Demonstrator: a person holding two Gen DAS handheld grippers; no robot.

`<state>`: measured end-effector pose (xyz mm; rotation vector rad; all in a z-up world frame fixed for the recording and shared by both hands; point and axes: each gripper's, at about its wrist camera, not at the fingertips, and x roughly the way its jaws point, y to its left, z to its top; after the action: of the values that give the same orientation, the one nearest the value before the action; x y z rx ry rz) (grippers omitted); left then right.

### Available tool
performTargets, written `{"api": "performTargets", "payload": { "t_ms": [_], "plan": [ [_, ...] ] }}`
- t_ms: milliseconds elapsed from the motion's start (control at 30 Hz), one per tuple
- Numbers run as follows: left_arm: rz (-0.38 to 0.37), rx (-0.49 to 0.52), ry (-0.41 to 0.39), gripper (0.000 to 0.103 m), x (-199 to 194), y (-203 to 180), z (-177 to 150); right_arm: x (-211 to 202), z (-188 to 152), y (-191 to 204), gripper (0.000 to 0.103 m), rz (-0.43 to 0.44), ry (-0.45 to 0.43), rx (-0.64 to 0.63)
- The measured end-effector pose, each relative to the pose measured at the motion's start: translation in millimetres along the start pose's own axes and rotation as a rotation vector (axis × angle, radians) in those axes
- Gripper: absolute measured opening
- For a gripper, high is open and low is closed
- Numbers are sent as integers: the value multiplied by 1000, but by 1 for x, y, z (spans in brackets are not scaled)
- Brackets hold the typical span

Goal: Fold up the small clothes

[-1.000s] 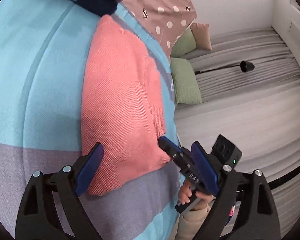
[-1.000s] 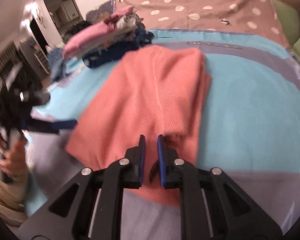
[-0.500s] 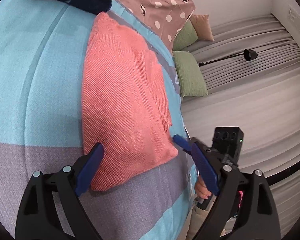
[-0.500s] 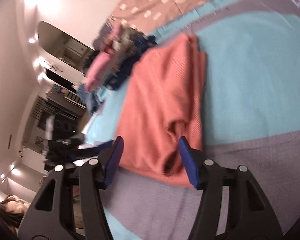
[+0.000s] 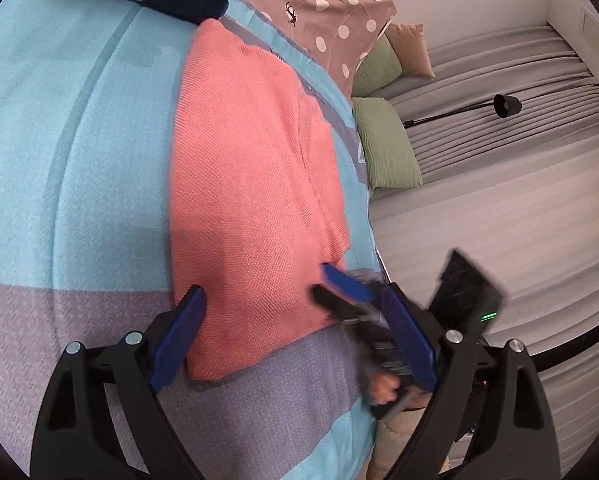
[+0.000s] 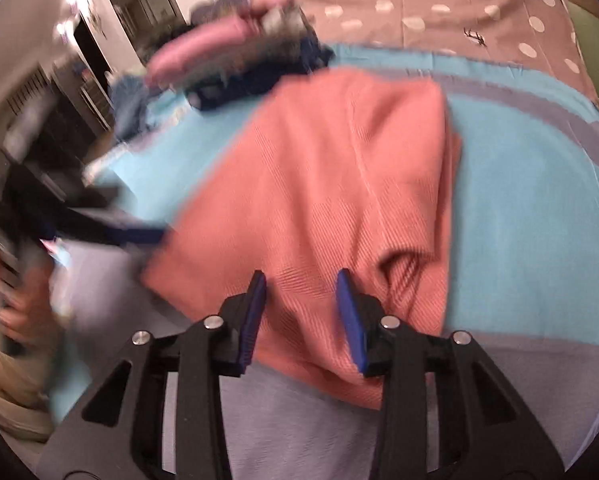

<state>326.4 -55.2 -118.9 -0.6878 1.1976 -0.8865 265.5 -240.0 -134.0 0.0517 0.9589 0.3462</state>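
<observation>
A folded coral knit garment (image 5: 251,184) lies flat on the blue and grey striped blanket (image 5: 71,152); it also shows in the right wrist view (image 6: 339,184). My left gripper (image 5: 295,300) is open, its jaws wide around the garment's near edge, holding nothing. My right gripper (image 6: 303,280) is open above the garment's near end and empty. The right gripper also shows blurred in the left wrist view (image 5: 339,284) at the garment's right corner. The left gripper appears blurred in the right wrist view (image 6: 131,236) by the garment's left edge.
A pile of folded clothes (image 6: 243,52), pink on top of navy, sits at the blanket's far end. A brown polka-dot sheet (image 5: 323,4) lies behind it. Green pillows (image 5: 387,148) and a black lamp (image 5: 503,106) stand by the grey curtain to the right.
My right gripper was shut on the garment's edge, then opened and let go; it now hovers over the near end. The left gripper stayed open and shifted slightly.
</observation>
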Motion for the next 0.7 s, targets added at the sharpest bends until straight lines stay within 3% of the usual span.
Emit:
{"api": "performTargets", "payload": {
  "t_ms": [133,233,367,533,600,633,700],
  "plan": [
    [-8,26,-16,89,-10,-8,-1,-11,-11,-12,37,45,-27,72],
    [-14,68,-14,89,-7,-18,-6,-15,-12,-1,37,-15,-8,20],
    [-49,81,50,89,12,-21,-14,-19,-17,10,42,-87,5,-41],
    [12,73,116,89,37,-14,-15,-24,-24,5,49,-78,16,-19],
    [-4,69,120,89,29,-16,-9,-31,-21,3,65,-66,35,0],
    [-5,69,107,89,22,-17,-5,-35,-17,1,80,-76,37,9],
    [-1,61,47,91,2,-16,7,-48,-9,-6,81,-58,12,23]
  ]
}}
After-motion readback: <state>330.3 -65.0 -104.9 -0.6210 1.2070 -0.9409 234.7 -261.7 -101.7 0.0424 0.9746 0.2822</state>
